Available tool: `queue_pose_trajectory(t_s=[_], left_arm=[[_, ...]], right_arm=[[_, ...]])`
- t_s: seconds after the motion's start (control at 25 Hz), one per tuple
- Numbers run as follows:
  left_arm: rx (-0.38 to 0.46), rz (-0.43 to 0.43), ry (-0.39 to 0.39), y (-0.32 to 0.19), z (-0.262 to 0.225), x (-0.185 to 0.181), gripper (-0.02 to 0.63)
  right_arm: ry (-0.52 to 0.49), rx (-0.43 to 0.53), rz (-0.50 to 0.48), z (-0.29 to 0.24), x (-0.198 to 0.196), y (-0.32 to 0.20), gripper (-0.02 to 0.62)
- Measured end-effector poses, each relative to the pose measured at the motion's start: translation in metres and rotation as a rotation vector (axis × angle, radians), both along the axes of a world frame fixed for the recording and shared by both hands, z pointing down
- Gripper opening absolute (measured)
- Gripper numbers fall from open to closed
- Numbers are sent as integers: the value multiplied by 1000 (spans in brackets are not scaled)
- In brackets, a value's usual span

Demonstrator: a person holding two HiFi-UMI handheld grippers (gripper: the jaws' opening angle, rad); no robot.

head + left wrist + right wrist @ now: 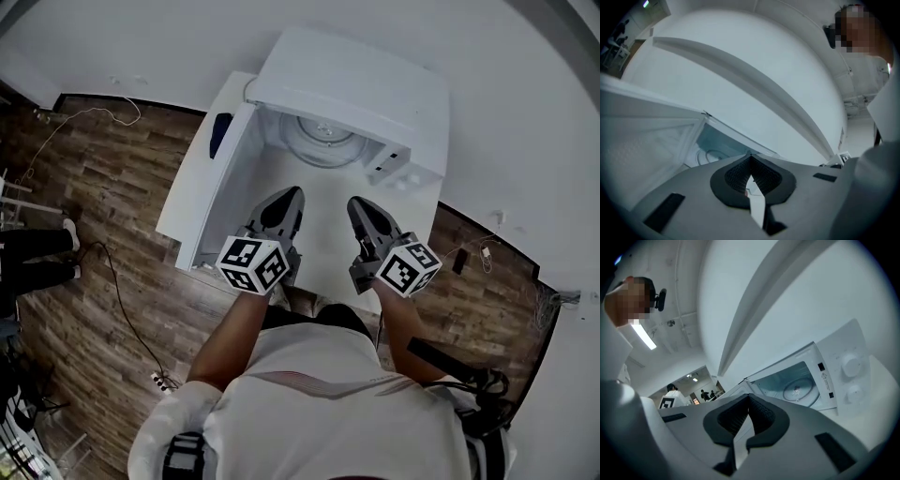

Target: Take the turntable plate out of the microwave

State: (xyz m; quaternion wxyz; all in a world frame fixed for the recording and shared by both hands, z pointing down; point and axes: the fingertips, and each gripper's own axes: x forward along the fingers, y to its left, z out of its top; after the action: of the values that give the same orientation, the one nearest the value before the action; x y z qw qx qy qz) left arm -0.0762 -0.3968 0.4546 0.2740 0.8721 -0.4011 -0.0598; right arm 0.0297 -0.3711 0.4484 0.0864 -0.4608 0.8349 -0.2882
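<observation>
- The microwave (pixel 375 89) has its door (pixel 199 178) wide open at left; the plate (pixel 323 141) lies inside.
- Left gripper (pixel 292 193) and right gripper (pixel 357 202), jaws pressed together and empty, over bare table (pixel 323 244) before the opening.

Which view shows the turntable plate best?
The right gripper view: the whole plate shows inside the open microwave. The head view shows only its front half; the left gripper view shows just an edge.

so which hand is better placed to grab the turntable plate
Probably right: the right gripper has a clear view of the turntable plate, while the left gripper sits beside the open door. Both shut.
</observation>
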Motion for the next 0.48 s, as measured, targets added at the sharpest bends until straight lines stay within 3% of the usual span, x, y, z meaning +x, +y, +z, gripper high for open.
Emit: queue_pose_trajectory(t_s=[0.16,0.36,0.48], left_arm=[[-95,-37,-10,-20,48,16,9],[-229,-62,163,-43,91,23,9],[-280,-92,214,-53,114,26,9]], right_arm=[[-132,-86,45,44,17,-28,5],[-318,-199,85,96,19,-56,5],[-429,-237,110,116,26,-69,6]])
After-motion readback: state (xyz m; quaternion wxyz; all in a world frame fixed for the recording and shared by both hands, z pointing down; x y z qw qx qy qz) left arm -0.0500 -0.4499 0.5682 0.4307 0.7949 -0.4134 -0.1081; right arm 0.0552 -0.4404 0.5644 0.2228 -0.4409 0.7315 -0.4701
